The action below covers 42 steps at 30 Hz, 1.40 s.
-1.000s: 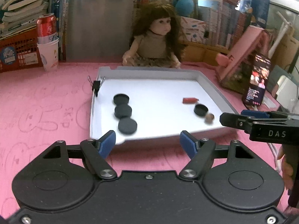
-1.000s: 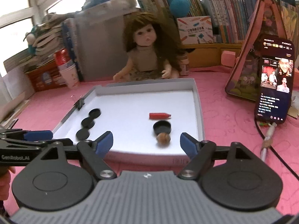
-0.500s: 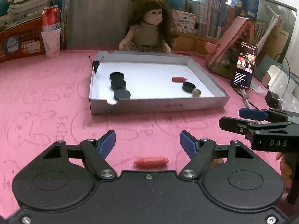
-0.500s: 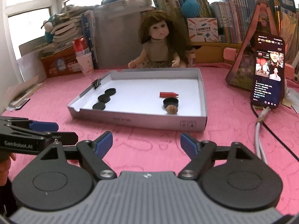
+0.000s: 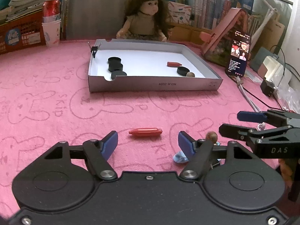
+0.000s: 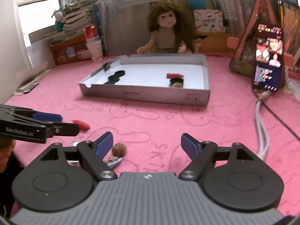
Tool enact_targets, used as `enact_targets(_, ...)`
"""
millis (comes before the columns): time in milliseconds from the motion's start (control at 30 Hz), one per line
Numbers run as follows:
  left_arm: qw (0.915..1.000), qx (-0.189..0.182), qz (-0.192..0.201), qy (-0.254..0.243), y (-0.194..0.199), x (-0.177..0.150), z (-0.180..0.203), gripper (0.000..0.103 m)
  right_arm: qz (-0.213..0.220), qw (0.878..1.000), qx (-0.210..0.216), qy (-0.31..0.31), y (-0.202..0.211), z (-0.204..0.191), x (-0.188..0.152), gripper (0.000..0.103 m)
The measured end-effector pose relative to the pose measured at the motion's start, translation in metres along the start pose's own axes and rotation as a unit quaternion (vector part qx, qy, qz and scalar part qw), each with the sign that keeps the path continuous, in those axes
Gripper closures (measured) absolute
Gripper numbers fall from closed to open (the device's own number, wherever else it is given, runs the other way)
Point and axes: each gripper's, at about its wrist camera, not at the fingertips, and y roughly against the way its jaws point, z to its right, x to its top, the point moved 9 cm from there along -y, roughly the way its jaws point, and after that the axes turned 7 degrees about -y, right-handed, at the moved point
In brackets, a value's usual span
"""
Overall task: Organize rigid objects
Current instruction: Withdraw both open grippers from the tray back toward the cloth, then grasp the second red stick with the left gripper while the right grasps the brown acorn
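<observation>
A grey cardboard tray (image 5: 150,86) (image 6: 144,93) stands on the pink cloth. It holds three black discs (image 5: 115,67), a red crayon (image 5: 174,63), a fourth black disc (image 5: 182,70) and a brown nut (image 5: 190,74). A second red crayon (image 5: 145,131) (image 6: 81,124) lies on the cloth in front of my left gripper (image 5: 147,144), which is open and empty. A brown nut (image 6: 118,149) (image 5: 211,136) and a small blue figure (image 6: 113,160) (image 5: 180,158) lie by the left finger of my right gripper (image 6: 147,145), which is open and empty.
A doll (image 5: 148,16) sits behind the tray. A lit phone (image 5: 238,54) leans on a pink stand at the right, with white cables (image 6: 261,129) trailing forward. A soda can on a paper cup (image 5: 51,23) and a red crate stand at the back left.
Both grippers have drawn back from the tray toward the near edge. The loose red crayon, nut and small figure on the cloth have come into view.
</observation>
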Motion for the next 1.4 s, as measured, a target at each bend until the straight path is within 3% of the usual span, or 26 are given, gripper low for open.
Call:
enact_targets(233, 0.9998, 0.014, 0.01, -0.011, -0.008, 0.008, 0.006, 0.04, -0.023, 0.999, 0.024, 0.006, -0.007, -0.018, -0.009, 0.026)
enact_targets(500, 0.9997, 0.019, 0.002, -0.014, -0.02, 0.007, 0.012, 0.046, -0.042, 0.999, 0.015, 0.023, -0.018, -0.027, -0.012, 0.061)
enact_targets(767, 0.9995, 0.025, 0.004, -0.021, -0.024, 0.003, 0.013, 0.047, -0.045, 0.998, 0.02, 0.035, -0.018, -0.032, -0.014, 0.078)
enact_targets(967, 0.9996, 0.027, 0.006, -0.012, -0.022, 0.006, 0.01, 0.05, -0.043, 0.999, 0.022, 0.026, -0.02, -0.032, -0.011, 0.079)
enact_targets(1067, 0.9994, 0.032, 0.014, 0.003, -0.019, 0.008, 0.008, 0.035, -0.038, 0.999, 0.011, 0.019, -0.02, -0.027, -0.009, 0.079)
enact_targets(1400, 0.9984, 0.056, 0.0, 0.002, -0.027, 0.004, 0.012, 0.037, -0.024, 1.0, -0.017, 0.007, -0.016, -0.011, -0.007, 0.078)
